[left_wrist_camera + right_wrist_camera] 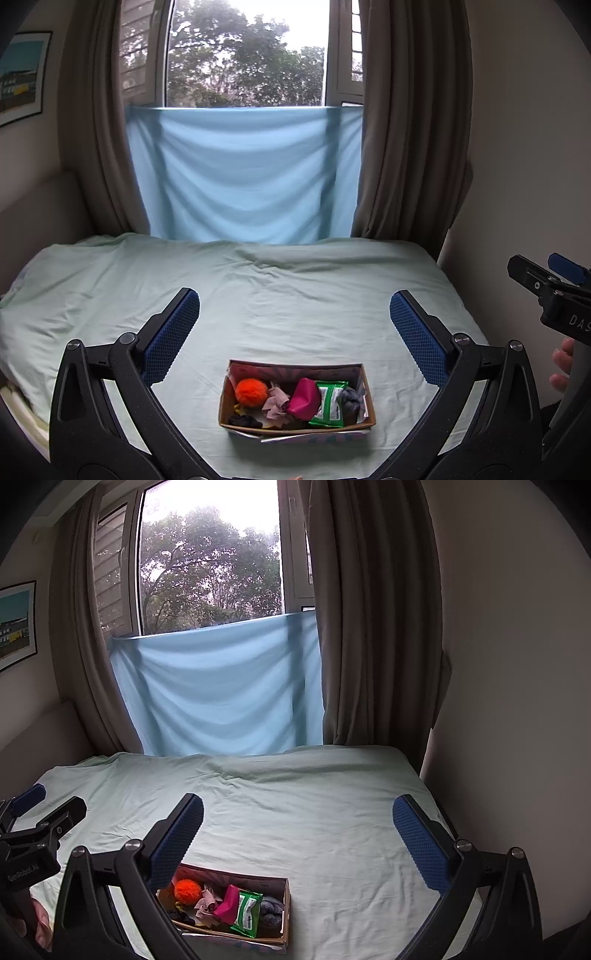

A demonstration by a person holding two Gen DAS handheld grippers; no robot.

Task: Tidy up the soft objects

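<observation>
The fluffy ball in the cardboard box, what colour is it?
Bright orange. The fluffy ball lies at the left end of the cardboard box, clearest in the left wrist view.

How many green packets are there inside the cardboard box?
1. The green packet stands toward the right of the cardboard box, between the pink pouch and grey cloth. Others may lie hidden underneath.

Left tongs [294,308]: we hold them raised, jaws spread wide, blue pads [171,334] facing inward, nothing between. Right tongs [297,814]: likewise raised, jaws wide apart, empty. Our fingers [562,363] show at the right handle, and a hand [38,921] at the left.
</observation>
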